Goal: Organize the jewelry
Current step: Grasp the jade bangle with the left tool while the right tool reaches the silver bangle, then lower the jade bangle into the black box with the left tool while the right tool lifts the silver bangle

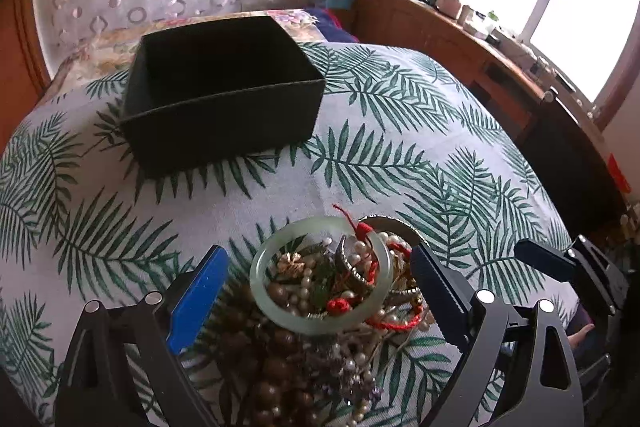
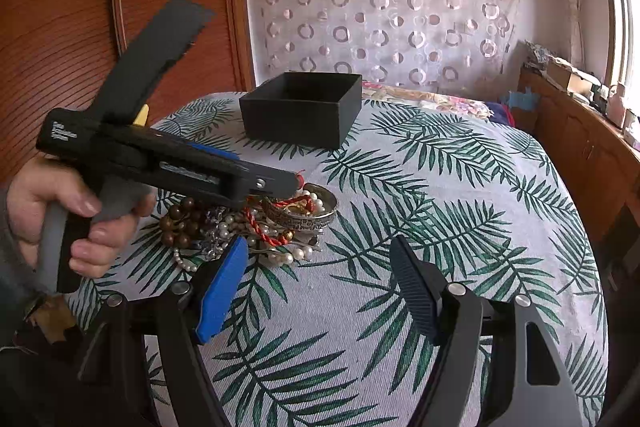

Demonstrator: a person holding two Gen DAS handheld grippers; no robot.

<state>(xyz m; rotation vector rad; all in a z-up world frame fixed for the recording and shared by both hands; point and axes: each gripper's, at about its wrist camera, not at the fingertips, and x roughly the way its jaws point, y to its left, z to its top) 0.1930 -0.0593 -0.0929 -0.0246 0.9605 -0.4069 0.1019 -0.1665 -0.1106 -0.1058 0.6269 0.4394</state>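
— From over the left gripper, what do you make of it?

— Its jaws stand wide apart, one finger either side of the jewelry pile, and nothing is clamped yet. The pale green bangle lies on top, right between the fingers, with a red cord looped over its far side and pearls and gold bits showing through its middle. Brown wooden beads trail toward the camera.

— So how should it go in?

— I'd say lower squarely so both pads meet the bangle's outer rim, not the loose strands. That cord looks tangled across it, so lift slowly or half the heap may come along. The bangle looks hard and smooth, likely slippery. The black box sits open further back on the leaf-print cloth, well apart from the pile.

— And from the right gripper's side?

— Also open, empty, hovering over bare cloth just beside the pile. A hand holds the left gripper's handle, its tips down over the heap. From here I see an engraved silver bangle, pearl strands, the red cord, the brown beads at the left. The green bangle is hidden behind the tool. The box stands beyond, nearer the curtain.
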